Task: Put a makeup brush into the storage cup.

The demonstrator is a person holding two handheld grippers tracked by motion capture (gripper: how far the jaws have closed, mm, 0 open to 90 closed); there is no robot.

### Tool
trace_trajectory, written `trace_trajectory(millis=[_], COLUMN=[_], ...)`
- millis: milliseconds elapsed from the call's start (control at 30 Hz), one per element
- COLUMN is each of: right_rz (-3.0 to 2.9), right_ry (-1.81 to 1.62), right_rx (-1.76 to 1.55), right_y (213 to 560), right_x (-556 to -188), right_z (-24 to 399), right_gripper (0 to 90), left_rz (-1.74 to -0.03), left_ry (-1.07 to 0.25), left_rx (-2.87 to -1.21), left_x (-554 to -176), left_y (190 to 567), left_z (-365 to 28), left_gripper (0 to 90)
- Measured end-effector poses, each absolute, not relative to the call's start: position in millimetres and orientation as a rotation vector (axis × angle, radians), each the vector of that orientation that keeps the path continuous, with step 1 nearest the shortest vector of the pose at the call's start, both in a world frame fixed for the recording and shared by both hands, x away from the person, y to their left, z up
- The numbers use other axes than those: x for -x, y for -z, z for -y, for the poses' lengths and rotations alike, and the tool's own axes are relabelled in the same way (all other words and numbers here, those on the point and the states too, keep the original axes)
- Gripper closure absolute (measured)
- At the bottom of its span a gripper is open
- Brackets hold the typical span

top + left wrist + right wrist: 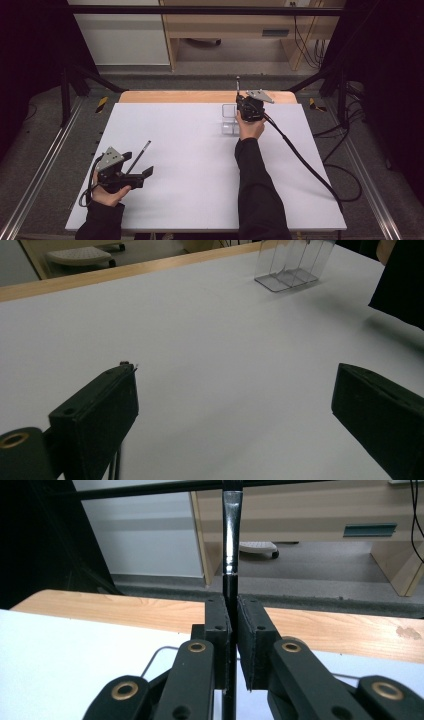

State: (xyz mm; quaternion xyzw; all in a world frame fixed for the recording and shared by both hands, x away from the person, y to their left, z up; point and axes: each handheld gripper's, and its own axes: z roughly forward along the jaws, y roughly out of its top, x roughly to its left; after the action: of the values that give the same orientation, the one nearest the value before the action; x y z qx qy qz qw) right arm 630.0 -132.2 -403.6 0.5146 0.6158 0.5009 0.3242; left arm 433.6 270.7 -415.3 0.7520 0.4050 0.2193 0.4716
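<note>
Right gripper (pixel 246 106) fingers clamped on upright pen (pixel 230 555), long axis vertical, directly over clear holder (pixel 230 120) at far right; left gripper (pixel 131 172) wide, near left.

sleeves: long, black, on both forearms
left gripper (pixel 142 172): black body, grey three-cornered plate on top, two blocky black jaws
right gripper (pixel 232 645): black body, grey three-cornered plate with small holes
right jaws: black linkage arms, brass-ringed pivot holes, small dark screws in the pads
cable: black, thick, trails from right gripper toward table's right edge
left cable: black loop by the wrist
</note>
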Motion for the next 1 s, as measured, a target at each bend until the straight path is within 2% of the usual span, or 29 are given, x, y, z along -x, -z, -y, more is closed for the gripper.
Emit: trace_trajectory(millis=[900, 1000], right_rz=[-1.685, -1.705], right_ry=[-1.256, -1.267], right_rx=[-1.387, -1.387], right_y=[426, 426], right_x=[-612, -606], right_z=[138, 140], right_gripper=[83.6, 79.0], left_rz=[-0.986, -0.983], left_ry=[-0.534, -0.535], left_rx=[-1.845, -1.846], left_x=[-433, -433], left_y=[415, 415], left_z=[-267, -267], left_gripper=[4.1, 4.1])
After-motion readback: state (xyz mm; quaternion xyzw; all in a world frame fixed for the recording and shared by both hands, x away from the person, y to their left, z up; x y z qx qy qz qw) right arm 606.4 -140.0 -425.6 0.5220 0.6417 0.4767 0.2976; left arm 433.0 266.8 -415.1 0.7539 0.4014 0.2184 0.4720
